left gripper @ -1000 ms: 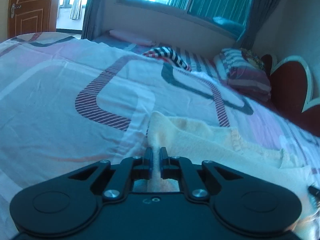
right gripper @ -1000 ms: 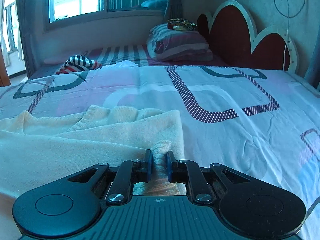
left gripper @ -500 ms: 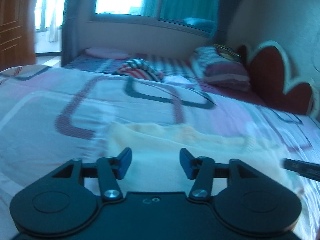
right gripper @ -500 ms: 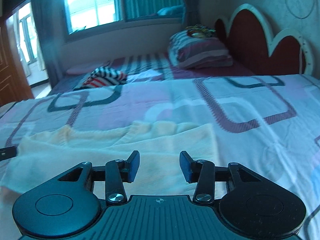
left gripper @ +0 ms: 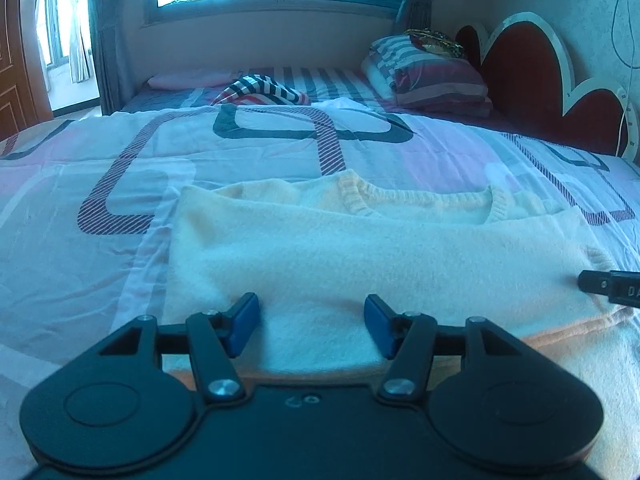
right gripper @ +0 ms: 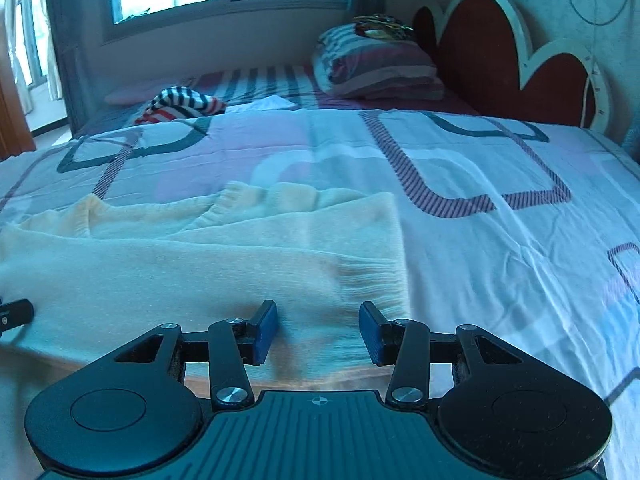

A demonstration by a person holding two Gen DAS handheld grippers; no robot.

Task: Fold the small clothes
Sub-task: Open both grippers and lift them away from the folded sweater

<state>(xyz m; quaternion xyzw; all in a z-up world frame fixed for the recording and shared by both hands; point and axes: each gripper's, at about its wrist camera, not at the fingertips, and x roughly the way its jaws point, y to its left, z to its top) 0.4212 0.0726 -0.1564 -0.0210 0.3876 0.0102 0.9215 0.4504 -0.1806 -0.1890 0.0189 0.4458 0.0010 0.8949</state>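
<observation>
Two wrist cameras, low over a bed [left gripper: 120, 152]

Both look along their fingers toward the headboard [right gripper: 500, 60], close above the same cream sweater [left gripper: 360, 264].

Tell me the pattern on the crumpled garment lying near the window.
The crumpled garment has dark-and-white stripes with some red ones; the left wrist view shows it best.

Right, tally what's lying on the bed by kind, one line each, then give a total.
Cream sweaters: 1, the cream sweater, spread in front of both cameras.
Striped garments: 1, the striped garment, bunched at the far side.
Pillows: 2, the striped pillow and the pink pillow.
Total: 4
</observation>
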